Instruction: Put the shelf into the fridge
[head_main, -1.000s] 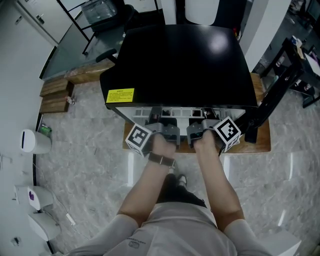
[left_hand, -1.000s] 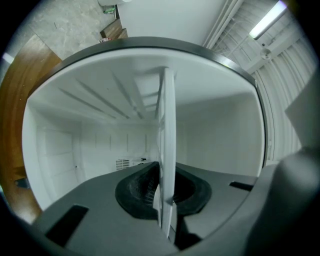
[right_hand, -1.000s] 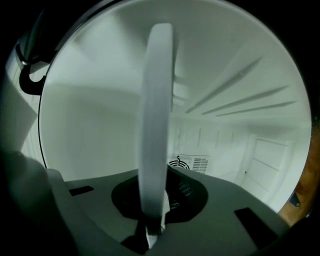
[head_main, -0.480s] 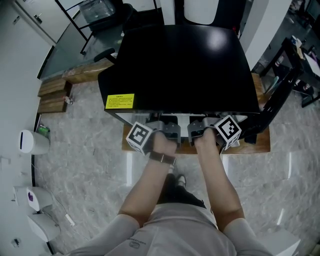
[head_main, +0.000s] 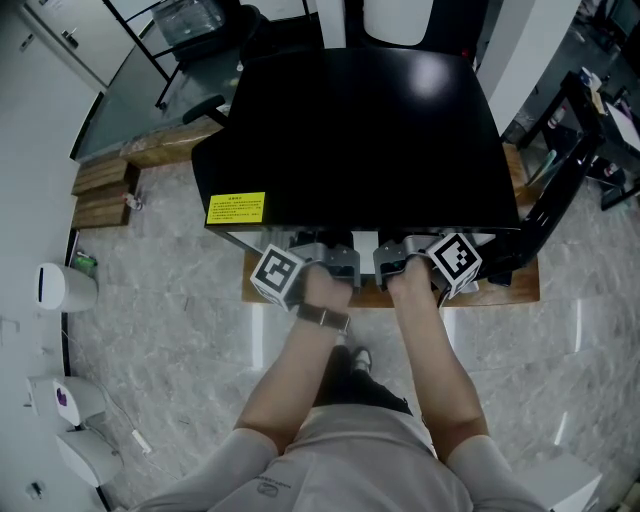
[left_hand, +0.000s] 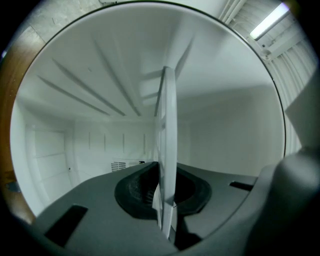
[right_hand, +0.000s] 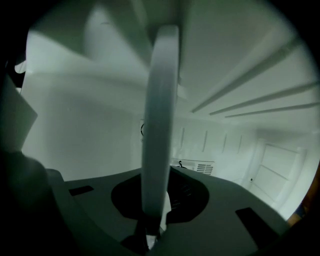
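The black fridge (head_main: 360, 130) fills the middle of the head view, seen from above. Both grippers sit side by side at its front opening, the left gripper (head_main: 325, 262) and the right gripper (head_main: 400, 262). Each is shut on the near edge of the white shelf. In the left gripper view the shelf (left_hand: 166, 150) runs edge-on from the left gripper (left_hand: 165, 200) into the white fridge interior. The right gripper view shows the shelf (right_hand: 159, 125) likewise, clamped in the right gripper (right_hand: 152, 200). Ribbed rails line the inner walls (left_hand: 90, 95). In the head view the fridge top hides nearly all of the shelf.
The fridge stands on a low wooden platform (head_main: 505, 290). Its black door (head_main: 548, 205) hangs open at the right. A yellow label (head_main: 236, 207) marks the top's front left corner. Wooden blocks (head_main: 100, 190) and a white bin (head_main: 60, 285) sit on the floor at left.
Both grippers have pushed the shelf further into the fridge. The strip of shelf seen below the fridge top a second ago is now almost hidden.
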